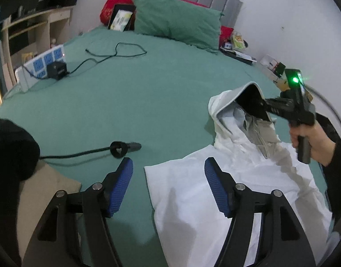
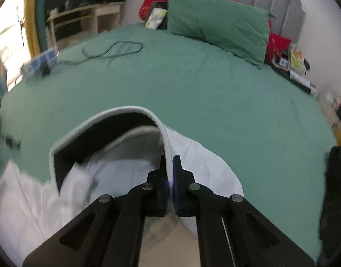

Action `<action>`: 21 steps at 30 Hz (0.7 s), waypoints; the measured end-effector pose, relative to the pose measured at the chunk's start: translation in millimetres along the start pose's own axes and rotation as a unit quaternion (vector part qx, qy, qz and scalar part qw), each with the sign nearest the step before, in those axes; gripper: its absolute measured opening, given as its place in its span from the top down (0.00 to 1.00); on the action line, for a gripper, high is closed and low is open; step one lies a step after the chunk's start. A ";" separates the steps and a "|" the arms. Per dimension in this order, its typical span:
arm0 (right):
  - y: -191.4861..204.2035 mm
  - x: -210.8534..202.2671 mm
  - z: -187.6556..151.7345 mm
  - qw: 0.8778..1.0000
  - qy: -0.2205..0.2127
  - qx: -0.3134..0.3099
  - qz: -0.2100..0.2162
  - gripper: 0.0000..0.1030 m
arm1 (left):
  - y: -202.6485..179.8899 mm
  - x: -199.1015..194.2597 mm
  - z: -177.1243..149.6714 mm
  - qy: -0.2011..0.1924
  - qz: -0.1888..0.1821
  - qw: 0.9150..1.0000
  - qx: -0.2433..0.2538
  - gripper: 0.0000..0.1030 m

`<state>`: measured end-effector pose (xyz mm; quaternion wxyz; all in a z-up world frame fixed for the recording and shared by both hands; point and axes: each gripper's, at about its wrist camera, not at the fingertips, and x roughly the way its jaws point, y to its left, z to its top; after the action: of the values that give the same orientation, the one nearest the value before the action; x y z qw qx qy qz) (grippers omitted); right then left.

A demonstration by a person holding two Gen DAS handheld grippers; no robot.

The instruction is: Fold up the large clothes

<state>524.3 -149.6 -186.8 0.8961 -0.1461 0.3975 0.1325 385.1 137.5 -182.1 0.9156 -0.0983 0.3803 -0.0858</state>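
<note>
A white hooded jacket [image 1: 214,189] lies partly folded on the green bed sheet [image 1: 148,93]. My left gripper [image 1: 168,178] is open and empty, hovering over the jacket's left edge. My right gripper [image 2: 170,169] is shut on the hood's rim [image 2: 163,133] and holds the hood lifted; the hood has a dark lining [image 2: 103,129]. In the left wrist view the right gripper [image 1: 259,106] reaches into the raised hood [image 1: 235,98] at the right.
A green pillow [image 1: 174,20] and red cushion [image 1: 117,0] lie at the headboard. A power strip [image 1: 43,64], charger and black cable [image 1: 117,53] lie at the left. A black cable with plug [image 1: 121,148] and a beige garment [image 1: 43,191] lie near left. Clutter lines the right edge [image 1: 237,44].
</note>
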 end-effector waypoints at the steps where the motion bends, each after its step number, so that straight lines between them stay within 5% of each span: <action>1: 8.7 -13.2 -10.3 1.000 0.003 -0.022 -0.013 0.96 | -3.2 -1.7 0.1 -0.006 -0.012 1.000 0.006 0.30; 7: 74.8 -64.6 -79.0 0.983 0.016 -0.171 -0.066 0.96 | -30.7 -10.1 -2.1 -0.029 -0.055 0.997 0.044 0.29; 10: 91.0 -57.4 -110.0 0.977 0.053 -0.204 -0.045 0.87 | -36.5 0.7 -5.9 0.024 -0.056 0.997 0.045 0.29; 13: 82.5 -55.7 -116.6 0.983 0.053 -0.177 -0.015 0.82 | -32.8 14.3 -11.8 0.060 -0.064 0.996 0.036 0.29; 16: 57.5 -59.4 -100.2 0.991 0.066 -0.116 0.029 0.56 | -27.0 23.0 -14.4 0.065 -0.034 0.996 0.041 0.29; 18: 36.0 -74.3 -87.9 0.994 0.044 -0.064 0.075 0.29 | -18.7 26.0 -10.6 0.060 -0.011 0.998 0.024 0.29; 21: 8.5 -98.1 -69.0 0.991 0.009 -0.017 0.129 0.25 | -9.0 21.9 -2.9 0.039 -0.025 0.999 0.001 0.29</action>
<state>411.1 -179.1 -158.7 0.8653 -0.1102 0.4189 0.2524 397.5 123.4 -196.7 0.8977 -0.1031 0.4132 -0.1130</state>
